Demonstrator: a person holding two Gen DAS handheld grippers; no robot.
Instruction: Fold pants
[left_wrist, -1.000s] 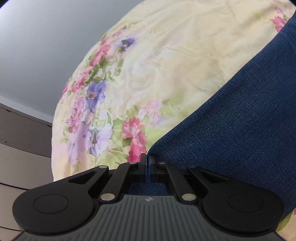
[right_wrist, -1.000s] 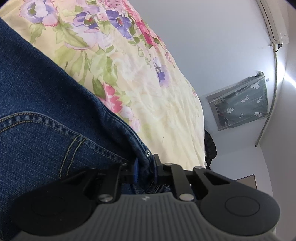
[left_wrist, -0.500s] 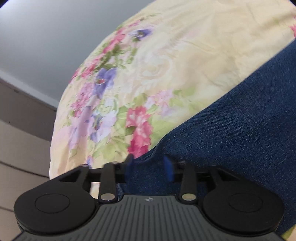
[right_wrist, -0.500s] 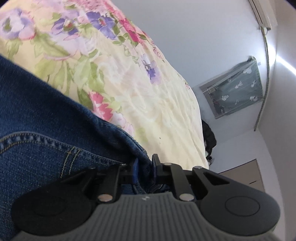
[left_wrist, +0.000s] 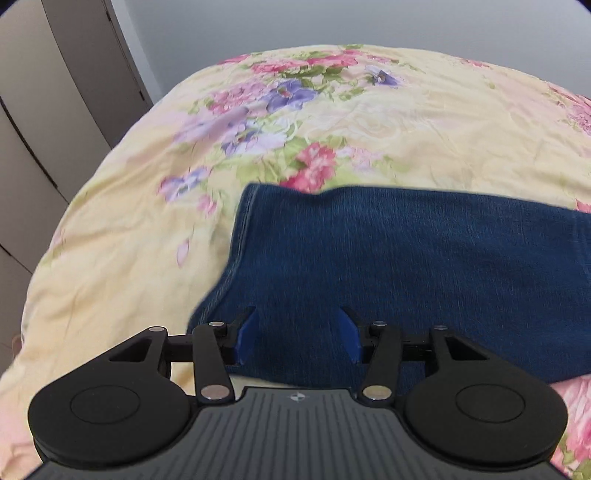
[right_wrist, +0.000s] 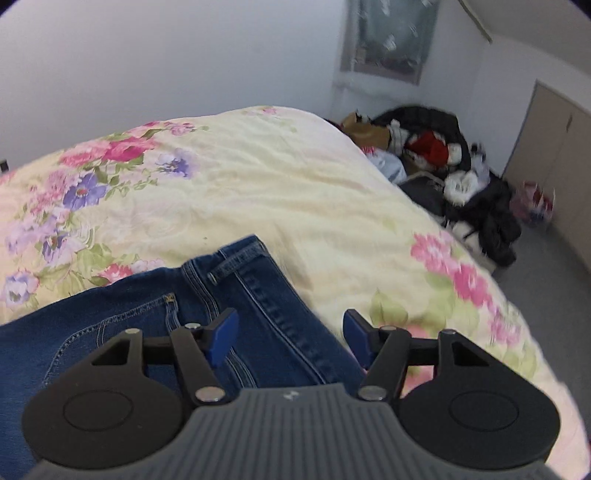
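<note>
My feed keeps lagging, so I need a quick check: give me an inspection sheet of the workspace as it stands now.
Surface: bed under a pale yellow floral cover, lightly wrinkled.
Job's things: blue jeans lying flat on the cover; hem end in the left wrist view, waistband with belt loop in the right wrist view.
Clutter: nothing seen on the bed besides the jeans.
Grippers: left gripper and right gripper both open above the denim, jaws having just been opening, nothing between the fingers.
Cables: nothing seen.
Surroundings: pile of clothes and bags on the floor beside the bed; wardrobe doors; grey walls; a covered window, blurred.
</note>
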